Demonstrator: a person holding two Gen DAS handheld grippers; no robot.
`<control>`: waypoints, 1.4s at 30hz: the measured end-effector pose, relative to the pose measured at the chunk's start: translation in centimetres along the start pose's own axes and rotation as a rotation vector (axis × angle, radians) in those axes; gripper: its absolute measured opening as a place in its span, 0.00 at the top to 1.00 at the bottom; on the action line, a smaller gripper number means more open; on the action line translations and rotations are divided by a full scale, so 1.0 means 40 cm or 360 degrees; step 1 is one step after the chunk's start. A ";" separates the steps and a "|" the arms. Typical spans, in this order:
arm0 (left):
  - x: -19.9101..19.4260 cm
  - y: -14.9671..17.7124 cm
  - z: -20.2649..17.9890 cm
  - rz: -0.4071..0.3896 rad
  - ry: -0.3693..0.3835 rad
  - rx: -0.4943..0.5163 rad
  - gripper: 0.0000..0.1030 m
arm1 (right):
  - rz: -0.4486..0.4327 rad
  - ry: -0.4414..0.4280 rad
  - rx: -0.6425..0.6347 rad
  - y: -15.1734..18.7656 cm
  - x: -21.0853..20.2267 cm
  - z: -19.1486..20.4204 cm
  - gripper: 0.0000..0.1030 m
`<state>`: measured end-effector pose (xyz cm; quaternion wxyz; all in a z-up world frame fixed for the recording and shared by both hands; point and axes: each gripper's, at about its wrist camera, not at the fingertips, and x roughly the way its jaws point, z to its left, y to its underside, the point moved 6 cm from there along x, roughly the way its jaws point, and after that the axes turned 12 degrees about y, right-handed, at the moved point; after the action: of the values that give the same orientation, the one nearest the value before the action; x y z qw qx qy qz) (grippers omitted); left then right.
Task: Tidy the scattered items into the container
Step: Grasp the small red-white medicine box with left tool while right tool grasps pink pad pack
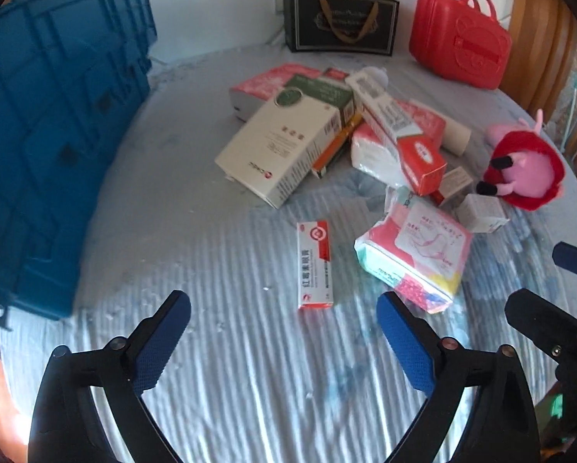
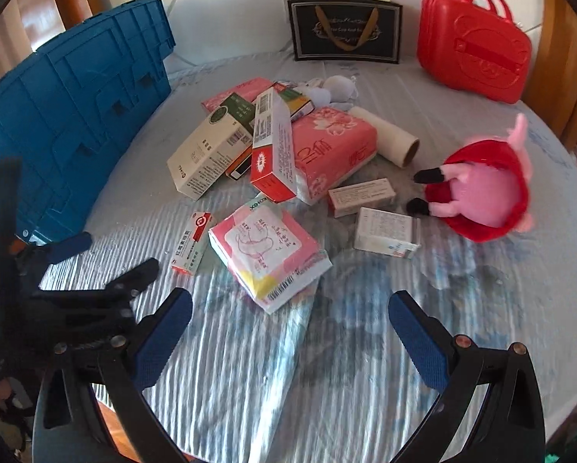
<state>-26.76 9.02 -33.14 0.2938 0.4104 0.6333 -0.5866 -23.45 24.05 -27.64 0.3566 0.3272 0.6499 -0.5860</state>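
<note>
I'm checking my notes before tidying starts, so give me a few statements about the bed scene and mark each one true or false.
1. Both claws, left claw and right claw, are open and hold nothing. True.
2. The pink plush toy lies inside the blue crate. False: it lies on the bed cover, far from the crate.
3. The red case stands beside the black gift bag. True.
4. The small red-and-white box sits on top of the pile. False: it lies alone on the cover.
</note>
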 end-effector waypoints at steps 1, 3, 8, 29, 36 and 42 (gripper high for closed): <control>0.020 0.001 -0.001 0.0012 0.0009 -0.0013 0.10 | 0.0007 -0.0001 -0.0016 -0.005 0.017 -0.001 0.03; 0.061 0.005 -0.001 0.0035 0.0021 -0.0028 0.12 | 0.0024 -0.0001 -0.0055 -0.010 0.048 -0.002 0.06; 0.146 0.015 0.015 0.0074 0.0014 -0.0061 0.14 | 0.0054 -0.0055 -0.0115 -0.009 0.113 0.004 0.15; 0.131 0.010 0.065 -0.0067 0.0009 -0.0092 0.26 | 0.0063 -0.0130 -0.0303 -0.036 0.249 0.107 0.15; 0.115 0.017 0.040 -0.0083 0.0065 -0.0020 0.75 | 0.0080 -0.0134 -0.0310 -0.034 0.266 0.113 0.18; 0.104 0.032 0.053 -0.0086 0.0054 -0.0024 0.75 | 0.0072 -0.0127 -0.0309 -0.035 0.264 0.116 0.19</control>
<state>-27.91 7.64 -37.63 0.2702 0.4009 0.6534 -0.5825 -29.87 19.37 -36.14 0.4253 0.2821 0.6815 -0.5245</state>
